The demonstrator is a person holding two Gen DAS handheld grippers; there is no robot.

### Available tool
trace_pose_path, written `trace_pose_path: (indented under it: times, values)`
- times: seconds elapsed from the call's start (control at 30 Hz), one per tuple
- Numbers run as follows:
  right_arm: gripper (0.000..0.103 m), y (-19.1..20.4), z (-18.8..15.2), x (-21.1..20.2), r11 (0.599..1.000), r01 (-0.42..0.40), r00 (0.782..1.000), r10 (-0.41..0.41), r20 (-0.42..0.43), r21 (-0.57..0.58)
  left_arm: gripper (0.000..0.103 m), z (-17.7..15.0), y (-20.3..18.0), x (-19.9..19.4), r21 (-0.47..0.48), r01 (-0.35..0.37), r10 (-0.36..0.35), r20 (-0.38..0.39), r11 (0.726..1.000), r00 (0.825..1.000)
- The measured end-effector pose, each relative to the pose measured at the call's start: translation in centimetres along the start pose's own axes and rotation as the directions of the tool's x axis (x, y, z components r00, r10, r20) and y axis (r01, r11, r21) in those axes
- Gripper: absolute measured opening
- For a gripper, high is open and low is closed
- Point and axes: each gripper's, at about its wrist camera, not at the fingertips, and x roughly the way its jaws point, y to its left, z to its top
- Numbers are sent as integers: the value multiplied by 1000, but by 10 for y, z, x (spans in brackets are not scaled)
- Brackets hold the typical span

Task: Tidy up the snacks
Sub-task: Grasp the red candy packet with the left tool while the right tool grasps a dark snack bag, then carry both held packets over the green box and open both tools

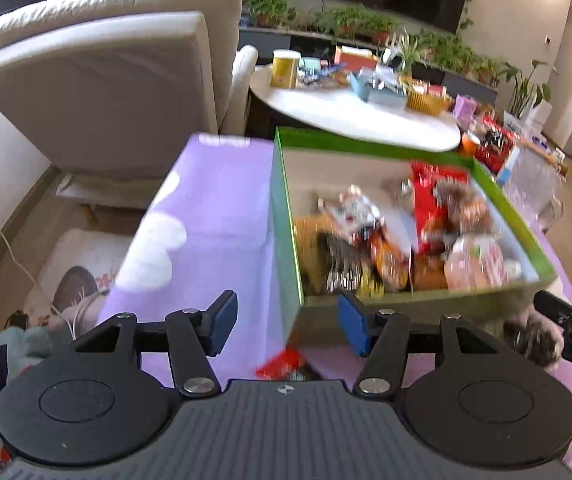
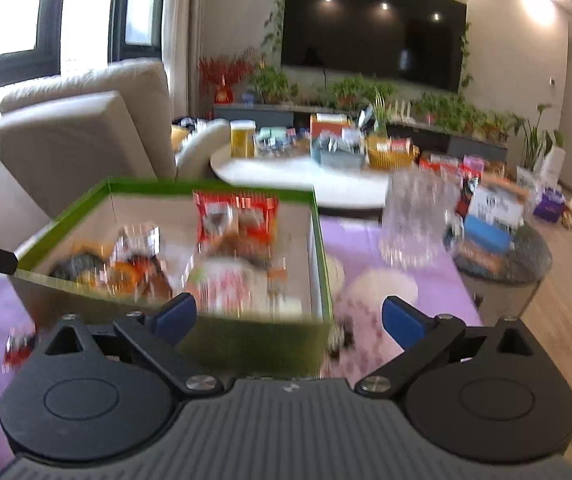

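Fingers [image 1: 222, 322] of both grippers are hanging open, gripping nothing; light, crinkly, slippery snack packets [image 1: 405, 236] ahead suit edge pinches.

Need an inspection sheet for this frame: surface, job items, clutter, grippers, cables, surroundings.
Surface: purple cloth with white shapes covers the table.
Job's things: green box, open, holding mixed snack packets; a red packet lies on the cloth outside it, near the left gripper.
Clutter: clear glass vessel on the cloth right of the box; blurred.
Grippers: left gripper open, nothing between its fingers; right gripper open wide in front of the box's near wall, holding nothing.
Cables: white cable on the floor by a wall socket.
Surroundings: beige sofa, round white table with packets, wall television, potted plants.
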Motion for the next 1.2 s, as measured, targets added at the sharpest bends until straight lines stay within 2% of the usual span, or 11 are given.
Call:
trace_pose_path:
  times: [0.17, 0.3, 0.63, 0.73, 0.93, 1.0, 1.03, 1.1, 1.2]
  values:
    - [93, 5, -21, 7, 1000, -23, 996, 22, -88, -19, 53, -15, -1, 2, -14, -4, 3, -47, 1000, 999]
    - [93, 11, -29, 15, 998, -35, 992, 29, -126, -46, 53, -23, -7, 5, -13, -9, 8, -69, 1000, 998]
    - [93, 13, -38, 25, 999, -25, 989, 18, -147, -46, 54, -30, -26, 28, -14, -37, 35, -154, 999, 987]
    - [93, 13, -40, 30, 999, -13, 987, 7, -160, -40, 54, -33, -34, 34, 29, -72, 76, -147, 997, 986]
    - [93, 12, -41, 32, 1000, -13, 987, 10, -161, -20, 53, -37, -33, 35, 43, -78, 83, -134, 996, 988]
    - [93, 12, -40, 32, 1000, -22, 987, 20, -162, -13, 43, -37, -31, 34, 42, -88, 93, -123, 995, 988]
    - [92, 11, -40, 31, 999, -35, 986, 33, -161, -4, 35, -37, -31, 33, 45, -100, 105, -118, 994, 987]
    - [76, 10, -38, 30, 998, -57, 985, 59, -161, 16, 32, -37, -27, 32, 39, -86, 90, -115, 996, 989]
    - [70, 12, -37, 28, 998, -63, 984, 64, -165, 12, 26, -37, -24, 28, 40, -64, 68, -110, 997, 992]
